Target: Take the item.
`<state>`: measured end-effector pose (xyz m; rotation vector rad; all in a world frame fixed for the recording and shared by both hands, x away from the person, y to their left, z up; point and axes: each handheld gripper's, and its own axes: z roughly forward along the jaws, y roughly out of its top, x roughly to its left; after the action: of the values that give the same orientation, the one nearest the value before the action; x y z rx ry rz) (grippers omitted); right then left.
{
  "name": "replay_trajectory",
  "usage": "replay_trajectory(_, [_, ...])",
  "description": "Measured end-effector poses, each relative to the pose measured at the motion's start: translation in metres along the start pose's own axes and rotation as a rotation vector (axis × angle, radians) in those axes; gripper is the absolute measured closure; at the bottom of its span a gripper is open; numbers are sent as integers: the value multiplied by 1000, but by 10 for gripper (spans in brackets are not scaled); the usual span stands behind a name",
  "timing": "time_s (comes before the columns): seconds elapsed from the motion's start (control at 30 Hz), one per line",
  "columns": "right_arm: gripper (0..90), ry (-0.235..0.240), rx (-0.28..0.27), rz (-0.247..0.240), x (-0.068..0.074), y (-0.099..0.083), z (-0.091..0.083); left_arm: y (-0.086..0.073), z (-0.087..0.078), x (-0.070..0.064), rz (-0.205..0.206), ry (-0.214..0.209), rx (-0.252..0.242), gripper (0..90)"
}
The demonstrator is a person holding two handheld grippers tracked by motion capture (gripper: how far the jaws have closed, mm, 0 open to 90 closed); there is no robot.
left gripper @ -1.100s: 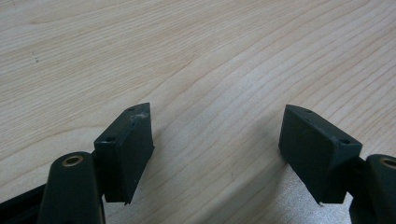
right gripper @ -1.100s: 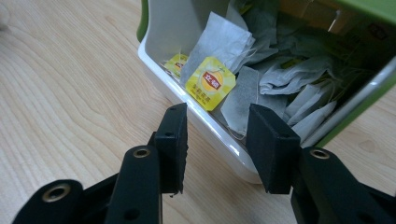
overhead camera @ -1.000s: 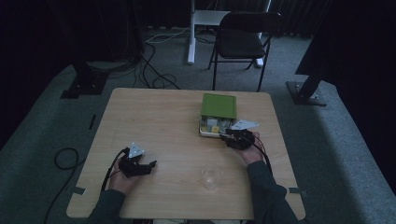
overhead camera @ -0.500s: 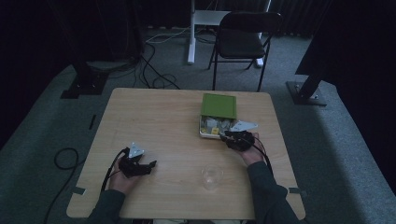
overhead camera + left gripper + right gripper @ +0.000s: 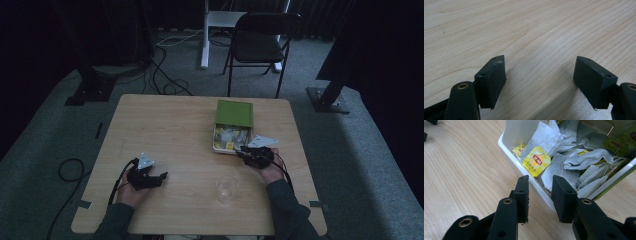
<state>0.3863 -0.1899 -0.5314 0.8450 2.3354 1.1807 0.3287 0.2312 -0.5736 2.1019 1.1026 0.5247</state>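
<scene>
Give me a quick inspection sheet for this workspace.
Surface: wooden table, mostly bare.
Job's things: open box, green lid up, full of tea bags; clear glass near front edge.
Clutter: nothing seen.
Grippers: left gripper open over bare wood; right gripper part open, straddling the box rim.
Cables: loose cable on floor left; a cable trails from each gripper.
Surroundings: folding chair, dark stand bases, carpet.

open table (image 5: pixel 170 130), glass (image 5: pixel 226 189) between hands
</scene>
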Motion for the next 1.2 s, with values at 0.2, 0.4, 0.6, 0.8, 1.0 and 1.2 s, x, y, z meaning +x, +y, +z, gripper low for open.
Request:
replay_trajectory(0.2, [674,11,28,5,5,-4,-2,0,0,0,0,0,1,272])
replay_trajectory(0.4, [682,18,26,4,7,-5,-5,0,0,0,0,0,0,272])
replay_trajectory(0.6, [684,12,-2,0,7,1,-7,0,0,0,0,0,1,272])
replay_trajectory(0.8, [681,4,-21,-7,10,15,-6,0,0,0,0,0,0,271])
replay_trajectory(1.0, [677,-14,-32,-8,10,29,1,0,0,0,0,0,0,272])
replay_trajectory(1.2, [673,-27,-37,9,9,35,6,0,0,0,0,0,0,271])
